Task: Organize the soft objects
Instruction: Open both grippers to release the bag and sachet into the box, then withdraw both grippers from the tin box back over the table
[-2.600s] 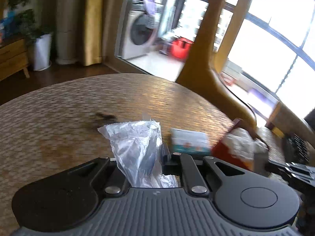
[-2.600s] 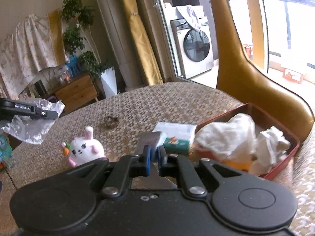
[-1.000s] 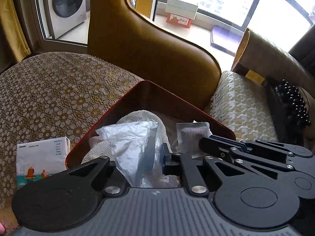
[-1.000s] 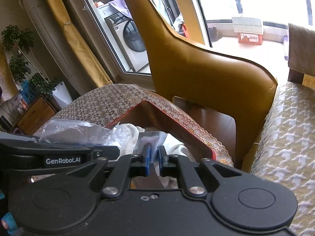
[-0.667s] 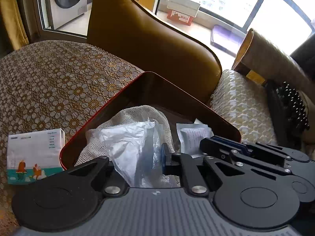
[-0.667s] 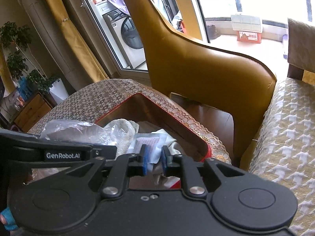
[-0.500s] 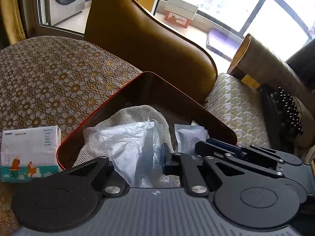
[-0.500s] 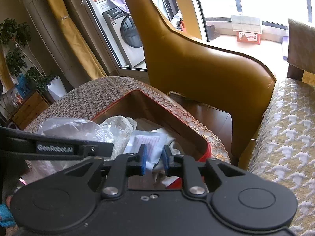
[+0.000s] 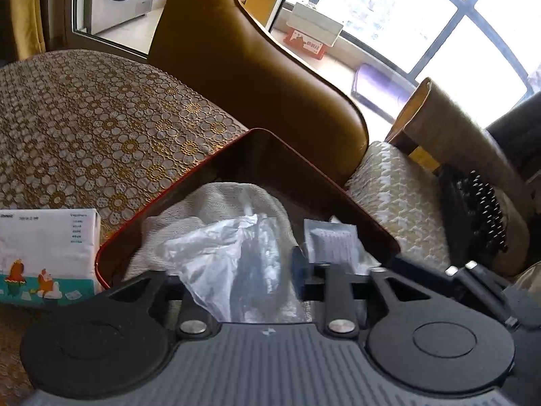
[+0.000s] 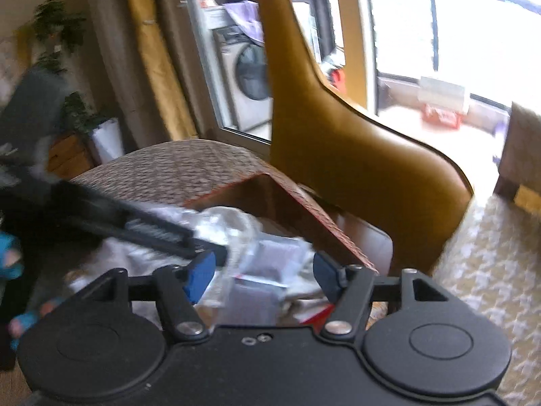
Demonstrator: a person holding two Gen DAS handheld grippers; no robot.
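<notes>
Both grippers, shut a second ago, are opening over the red tray (image 9: 216,165): right gripper (image 10: 260,275) wide above a blurred packet (image 10: 270,260); left gripper (image 9: 236,270) around the plastic bag (image 9: 233,253), one finger hidden; only its view shows the tissue pack (image 9: 44,253).

Left claw (image 9: 236,270) and right claw (image 10: 260,274), both jaws opening
</notes>
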